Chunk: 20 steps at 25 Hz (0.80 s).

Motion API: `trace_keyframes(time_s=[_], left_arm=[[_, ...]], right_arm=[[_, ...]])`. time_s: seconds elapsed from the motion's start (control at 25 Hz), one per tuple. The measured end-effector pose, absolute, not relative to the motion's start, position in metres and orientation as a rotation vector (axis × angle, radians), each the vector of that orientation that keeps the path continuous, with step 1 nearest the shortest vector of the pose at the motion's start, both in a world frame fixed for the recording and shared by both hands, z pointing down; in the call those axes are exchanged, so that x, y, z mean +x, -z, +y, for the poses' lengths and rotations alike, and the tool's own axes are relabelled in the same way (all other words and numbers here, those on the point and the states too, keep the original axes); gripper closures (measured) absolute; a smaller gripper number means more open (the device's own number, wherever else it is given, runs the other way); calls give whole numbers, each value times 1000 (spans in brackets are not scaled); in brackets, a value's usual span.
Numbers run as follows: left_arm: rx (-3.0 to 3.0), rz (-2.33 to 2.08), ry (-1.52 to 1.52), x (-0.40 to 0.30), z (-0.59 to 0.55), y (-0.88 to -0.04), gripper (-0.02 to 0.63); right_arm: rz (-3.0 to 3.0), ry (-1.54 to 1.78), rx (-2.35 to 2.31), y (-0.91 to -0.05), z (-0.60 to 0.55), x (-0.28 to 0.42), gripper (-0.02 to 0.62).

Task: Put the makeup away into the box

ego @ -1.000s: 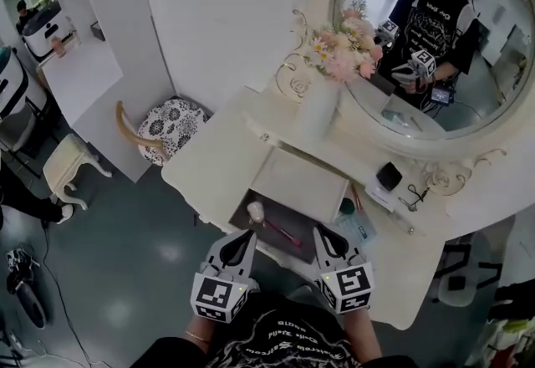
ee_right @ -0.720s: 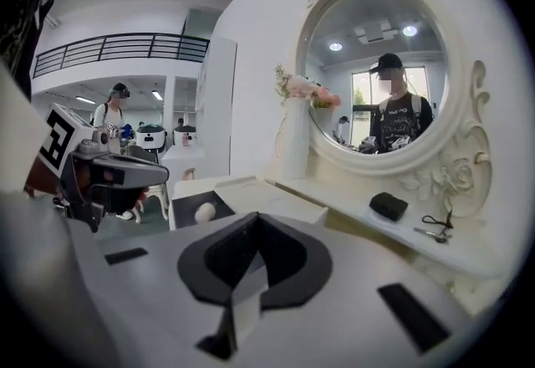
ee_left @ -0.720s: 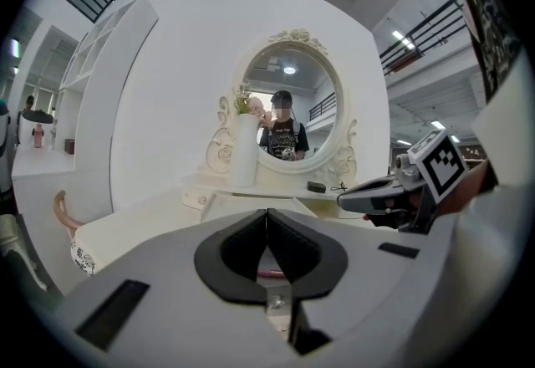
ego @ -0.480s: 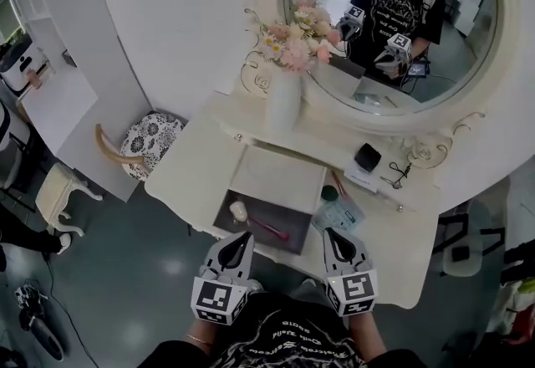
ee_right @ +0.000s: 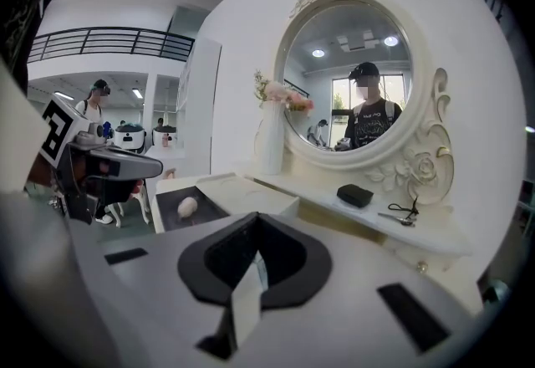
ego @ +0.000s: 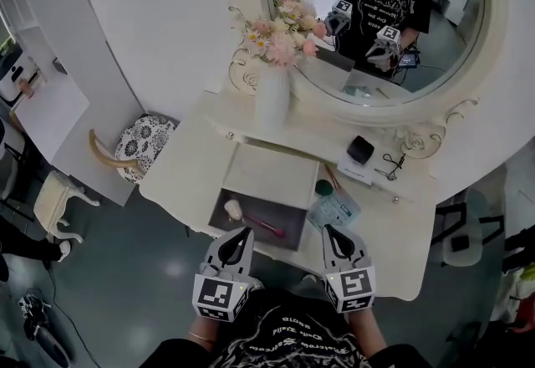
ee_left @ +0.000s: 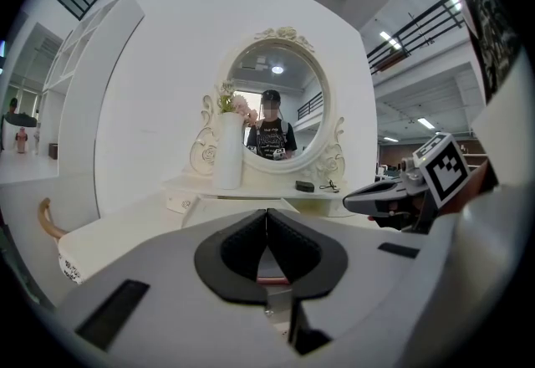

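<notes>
I'm in a dressing-room mock-up inside a big hall: white vanity desk (ego: 188,178), ornate oval mirror (ego: 451,48), flower vase (ego: 272,100), patterned stool (ego: 144,143), eyelash curler (ego: 391,164). Beyond it there's a balcony railing (ee_right: 109,42), ceiling spotlights and another person (ee_right: 99,103), so it's a staged set, not a home

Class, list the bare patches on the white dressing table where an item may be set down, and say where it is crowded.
Free: the white tabletop left of the open dark box, in front of the white vase; also the front right corner beyond the clear packet. Crowded: between the box and the black case.
</notes>
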<state>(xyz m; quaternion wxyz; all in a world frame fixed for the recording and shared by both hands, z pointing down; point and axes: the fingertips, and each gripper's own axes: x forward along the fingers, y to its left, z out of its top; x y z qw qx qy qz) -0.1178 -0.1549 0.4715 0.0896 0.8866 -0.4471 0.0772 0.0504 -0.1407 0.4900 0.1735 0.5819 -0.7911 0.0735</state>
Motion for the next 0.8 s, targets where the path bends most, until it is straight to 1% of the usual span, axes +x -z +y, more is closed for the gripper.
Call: trace_keyframes(time_s=[0.8], left_arm=[[2658, -1299, -259, -108, -161, -479, 591]], right_arm=[[-2227, -192, 1669, -490, -145, 60, 588]])
